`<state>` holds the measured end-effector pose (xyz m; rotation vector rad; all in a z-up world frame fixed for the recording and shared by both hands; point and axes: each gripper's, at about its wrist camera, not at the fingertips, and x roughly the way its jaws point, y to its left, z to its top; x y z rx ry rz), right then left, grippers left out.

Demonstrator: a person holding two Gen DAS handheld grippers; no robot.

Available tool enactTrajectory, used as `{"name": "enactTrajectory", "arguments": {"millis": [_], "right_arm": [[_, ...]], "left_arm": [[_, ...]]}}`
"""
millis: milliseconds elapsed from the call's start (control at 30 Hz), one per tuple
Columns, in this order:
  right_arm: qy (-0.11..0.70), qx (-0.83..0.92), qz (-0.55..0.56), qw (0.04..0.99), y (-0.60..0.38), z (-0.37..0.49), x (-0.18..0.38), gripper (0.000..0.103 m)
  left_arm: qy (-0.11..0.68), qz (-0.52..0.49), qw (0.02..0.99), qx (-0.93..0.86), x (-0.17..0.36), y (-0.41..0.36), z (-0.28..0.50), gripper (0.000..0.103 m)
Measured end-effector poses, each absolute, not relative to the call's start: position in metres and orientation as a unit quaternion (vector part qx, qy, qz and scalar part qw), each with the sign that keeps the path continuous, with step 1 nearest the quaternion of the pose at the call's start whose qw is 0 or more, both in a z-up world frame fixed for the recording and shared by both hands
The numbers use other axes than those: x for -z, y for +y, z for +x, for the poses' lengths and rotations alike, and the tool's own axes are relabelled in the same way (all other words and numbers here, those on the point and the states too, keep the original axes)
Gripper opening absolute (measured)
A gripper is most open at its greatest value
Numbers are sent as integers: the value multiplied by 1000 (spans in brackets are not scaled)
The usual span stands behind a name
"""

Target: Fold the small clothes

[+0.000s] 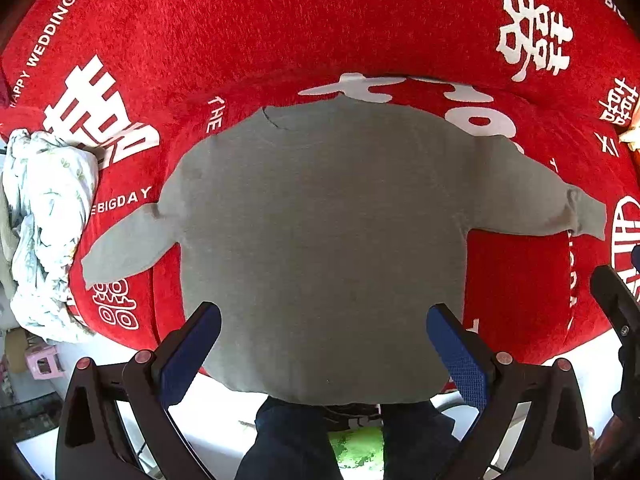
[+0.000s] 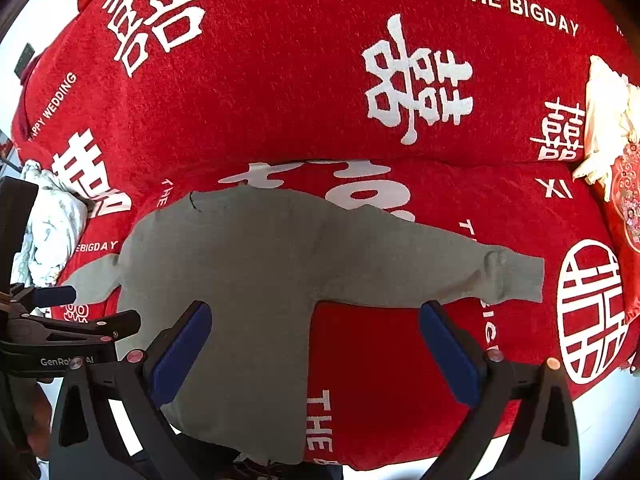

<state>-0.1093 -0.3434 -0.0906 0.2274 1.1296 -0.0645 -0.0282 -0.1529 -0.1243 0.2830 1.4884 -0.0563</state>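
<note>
- At the left edge of the left wrist view, a crumpled white patterned garment (image 1: 48, 216) lies in a heap on the red wedding blanket (image 1: 280, 32); it looks unfolded and waiting its turn, as far as I can judge
- Just right of that heap, the left sleeve (image 1: 128, 240) of the grey sweatshirt (image 1: 320, 240) angles out toward the lower left; it lies open, not turned in
- Centre frame, the sweatshirt's body lies spread flat on the blanket, collar toward the top of the frame and hem hanging over the near edge at the bottom; no fold shows in it, so the folding proper seems not yet begun
- The left claw (image 1: 324, 344) hovers over the lower body of the sweatshirt, fingers wide apart, gripping nothing
- In the right wrist view, the right claw (image 2: 316, 344) sits at lower centre, fingers likewise spread and empty, between the sweatshirt's side edge and the bare blanket
- Further right, the right sleeve (image 2: 460, 272) stretches out toward the cuff at right of centre; both sleeves and the body remain to be folded
- At the far right edge, a cream cloth (image 2: 604, 120) rests on the blanket, well apart from the sweatshirt
</note>
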Motion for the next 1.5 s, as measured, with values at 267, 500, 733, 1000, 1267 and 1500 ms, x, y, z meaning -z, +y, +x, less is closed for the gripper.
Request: {"name": "enactTrajectory", "arguments": {"millis": [267,500,733,1000,1267,1500], "right_arm": [[531,54,122,837,-373,-114,106,103],[523,129,231,810,-472,-139,165,103],[520,224,273,778,-560,-164,216,103],[524,261,242,774,-606,-158,252,103],[534,275,242,762,-637,-146,290,96],[559,283,166,761,-635,-109,303,93]], "left_arm": [[674,148,723,32,133,-171,-32,103],[680,161,715,39,144,-188,-31,103],[699,165,696,32,171,-195,-34,103],[715,170,677,23,198,-202,-38,103],[721,152,676,14,208,-205,-31,103],[731,149,666,-1,216,-196,-30,103]]}}
